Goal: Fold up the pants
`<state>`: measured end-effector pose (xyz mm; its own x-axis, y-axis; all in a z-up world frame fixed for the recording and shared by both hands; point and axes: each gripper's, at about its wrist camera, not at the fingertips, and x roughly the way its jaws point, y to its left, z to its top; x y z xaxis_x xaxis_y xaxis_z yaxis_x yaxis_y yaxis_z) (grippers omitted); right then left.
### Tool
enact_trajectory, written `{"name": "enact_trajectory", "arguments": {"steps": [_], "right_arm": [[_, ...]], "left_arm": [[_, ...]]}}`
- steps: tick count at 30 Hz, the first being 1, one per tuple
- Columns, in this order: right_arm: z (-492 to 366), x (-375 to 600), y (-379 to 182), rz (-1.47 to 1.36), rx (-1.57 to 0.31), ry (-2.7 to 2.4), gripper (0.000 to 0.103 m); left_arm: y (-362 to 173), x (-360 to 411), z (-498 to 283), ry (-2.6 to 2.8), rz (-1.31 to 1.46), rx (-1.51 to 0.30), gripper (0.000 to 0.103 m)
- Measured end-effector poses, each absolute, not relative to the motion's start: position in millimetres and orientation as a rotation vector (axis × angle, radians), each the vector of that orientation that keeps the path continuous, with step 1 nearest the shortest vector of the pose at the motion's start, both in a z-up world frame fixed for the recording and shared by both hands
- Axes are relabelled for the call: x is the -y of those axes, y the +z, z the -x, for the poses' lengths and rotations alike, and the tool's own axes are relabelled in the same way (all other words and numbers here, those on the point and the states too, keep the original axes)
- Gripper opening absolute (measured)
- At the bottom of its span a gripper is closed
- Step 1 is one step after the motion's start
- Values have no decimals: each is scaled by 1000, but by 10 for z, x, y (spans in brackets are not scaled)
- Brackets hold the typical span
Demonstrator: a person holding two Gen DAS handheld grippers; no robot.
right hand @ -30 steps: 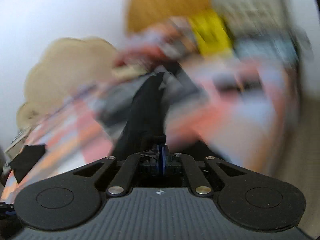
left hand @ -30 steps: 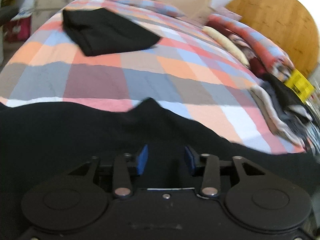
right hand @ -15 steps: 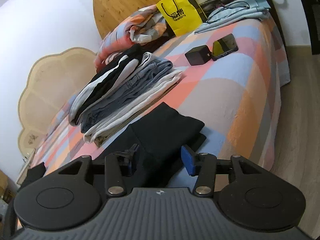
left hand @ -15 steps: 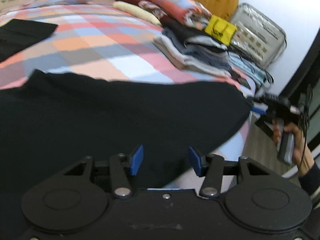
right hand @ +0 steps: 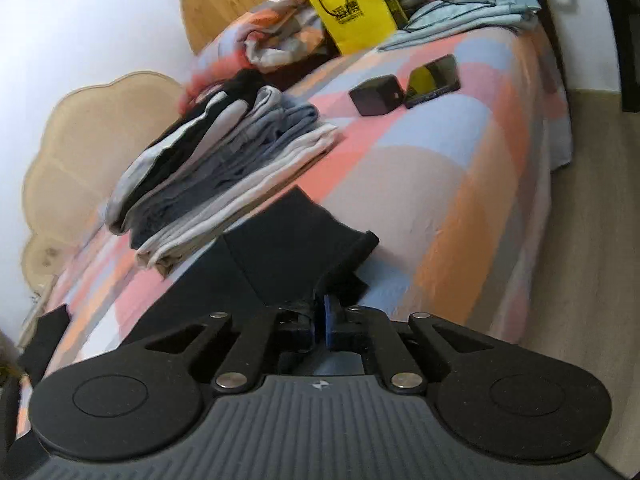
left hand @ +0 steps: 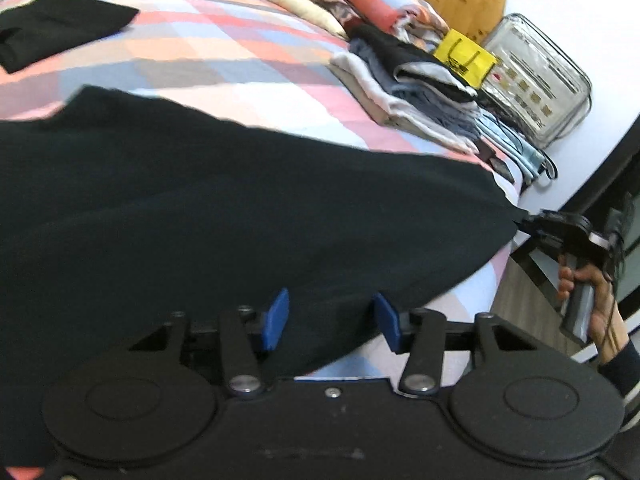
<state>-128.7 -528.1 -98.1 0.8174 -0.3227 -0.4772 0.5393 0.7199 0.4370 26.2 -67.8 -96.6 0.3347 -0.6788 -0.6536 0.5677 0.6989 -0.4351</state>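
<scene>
Pinching a corner of the black pants [right hand: 296,248], the right gripper [right hand: 320,322] has its blue pads pressed together on the cloth. The left gripper [left hand: 332,322] stands spread apart over the pants, which lie across the checked bedspread [left hand: 224,60]; ahead sits a stack of folded clothes [right hand: 224,160].

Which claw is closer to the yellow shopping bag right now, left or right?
Right. The right claw is shut on the black pants at the bed corner nearest the yellow shopping bag; the left claw is open farther along the hem.
</scene>
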Motion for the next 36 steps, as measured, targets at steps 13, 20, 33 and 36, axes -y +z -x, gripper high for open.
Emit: {"name": "enact_trajectory", "arguments": {"steps": [13,20,33,36], "right_arm": [[1156,5539,-796,-492,-315,-449,101],[770,5870,-927,-456,-445,-309,103],[616,5631,-835,-361,-548,-241,28],[603,5599,-746,-319,-541,-280,16]], "left_arm": [[-657,-133,-1396,-371,255,-666,71],[-912,-319,-1894,-423,316,-754,77],[-1099,-364,-1818,-403,286,-753,11],[-1110,-259,-1803,-364,221,-729,6]]}}
